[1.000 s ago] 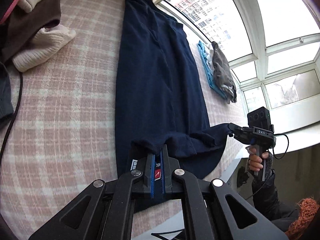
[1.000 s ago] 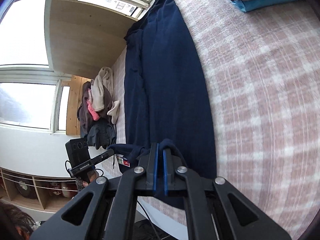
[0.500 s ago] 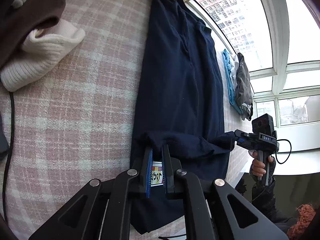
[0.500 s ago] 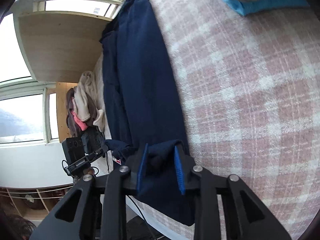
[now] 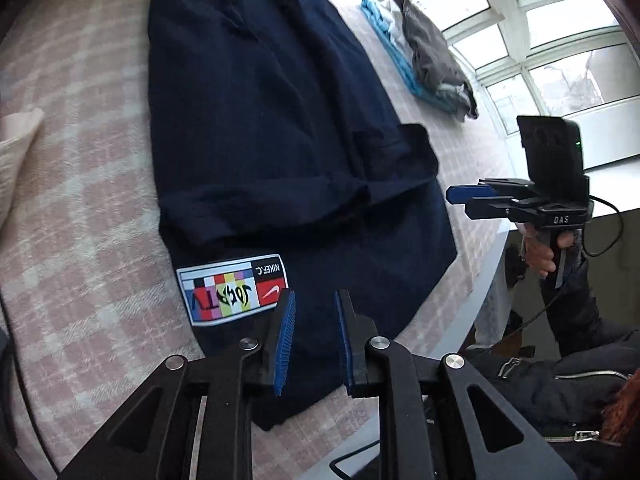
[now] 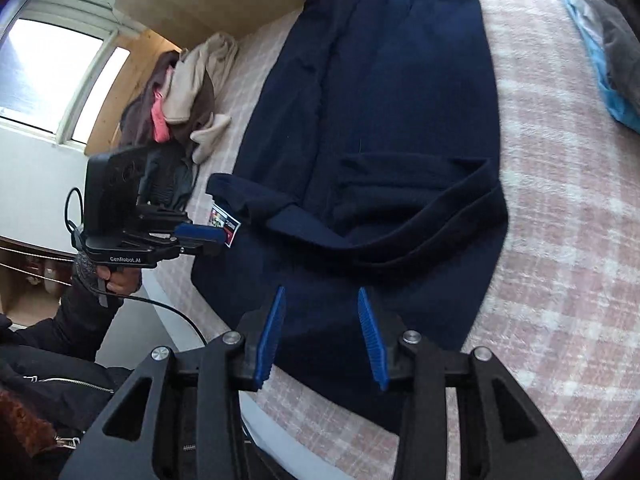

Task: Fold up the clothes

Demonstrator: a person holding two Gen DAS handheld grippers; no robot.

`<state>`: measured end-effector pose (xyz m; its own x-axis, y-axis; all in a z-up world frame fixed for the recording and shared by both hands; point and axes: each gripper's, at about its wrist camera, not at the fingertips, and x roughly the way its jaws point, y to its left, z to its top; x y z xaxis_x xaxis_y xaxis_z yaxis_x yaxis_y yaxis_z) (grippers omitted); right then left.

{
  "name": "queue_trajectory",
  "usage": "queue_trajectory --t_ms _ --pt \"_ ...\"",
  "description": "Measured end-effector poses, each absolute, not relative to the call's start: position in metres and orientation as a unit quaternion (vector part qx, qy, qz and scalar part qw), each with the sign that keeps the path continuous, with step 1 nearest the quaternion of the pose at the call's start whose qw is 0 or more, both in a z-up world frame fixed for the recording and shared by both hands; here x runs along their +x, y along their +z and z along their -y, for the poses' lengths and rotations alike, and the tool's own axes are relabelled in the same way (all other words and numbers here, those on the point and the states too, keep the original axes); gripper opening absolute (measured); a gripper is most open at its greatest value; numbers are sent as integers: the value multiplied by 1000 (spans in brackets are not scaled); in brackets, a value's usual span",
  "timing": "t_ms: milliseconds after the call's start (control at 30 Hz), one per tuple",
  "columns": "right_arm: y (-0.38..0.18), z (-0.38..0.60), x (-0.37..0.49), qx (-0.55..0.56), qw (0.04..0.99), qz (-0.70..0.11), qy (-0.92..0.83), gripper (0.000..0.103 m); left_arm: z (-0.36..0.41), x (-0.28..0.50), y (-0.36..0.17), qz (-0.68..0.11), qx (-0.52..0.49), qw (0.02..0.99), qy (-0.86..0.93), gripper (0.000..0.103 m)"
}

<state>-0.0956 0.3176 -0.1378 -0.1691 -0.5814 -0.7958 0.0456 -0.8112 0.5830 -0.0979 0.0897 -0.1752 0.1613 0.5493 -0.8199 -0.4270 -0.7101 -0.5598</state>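
A long navy garment [image 5: 260, 120] [image 6: 380, 100] lies flat on the plaid bed cover [image 5: 80, 200]. Its near end is folded back in a rumpled band across the cloth [image 6: 400, 216]. A colourful logo patch [image 5: 234, 288] [image 6: 224, 222] shows near the hem. My left gripper [image 5: 315, 296] hovers over the near hem beside the patch, its jaws opening with nothing between them. My right gripper [image 6: 321, 292] hovers over the hem's other side, jaws also opening and empty. Each gripper appears in the other's view, right gripper [image 5: 460, 198] and left gripper [image 6: 216, 236], held by a hand at the bed's edge.
A stack of folded blue and grey clothes [image 5: 432, 56] [image 6: 612, 60] sits further along the bed by the window. A heap of unfolded clothes [image 6: 180, 88] lies by the wooden panel. The bed's edge [image 5: 480, 280] runs close to the hem, with a person's dark sleeve beyond it.
Both grippers were shut on the garment's near edge; they have let it go, opened and drawn back. The folded band now rests on the cloth and the logo patch is uncovered.
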Motion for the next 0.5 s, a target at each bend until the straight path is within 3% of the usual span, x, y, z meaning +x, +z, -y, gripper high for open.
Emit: queue_trajectory --t_ms 100,267,500 --pt "-154 -316 -115 623 218 214 -720 38 -94 -125 -178 41 -653 367 661 18" --pt "-125 -370 -141 556 125 233 -788 38 -75 -166 -142 20 -596 319 737 18" --pt "-141 -345 -132 608 183 177 -752 38 -83 -146 -159 7 -615 373 694 18"
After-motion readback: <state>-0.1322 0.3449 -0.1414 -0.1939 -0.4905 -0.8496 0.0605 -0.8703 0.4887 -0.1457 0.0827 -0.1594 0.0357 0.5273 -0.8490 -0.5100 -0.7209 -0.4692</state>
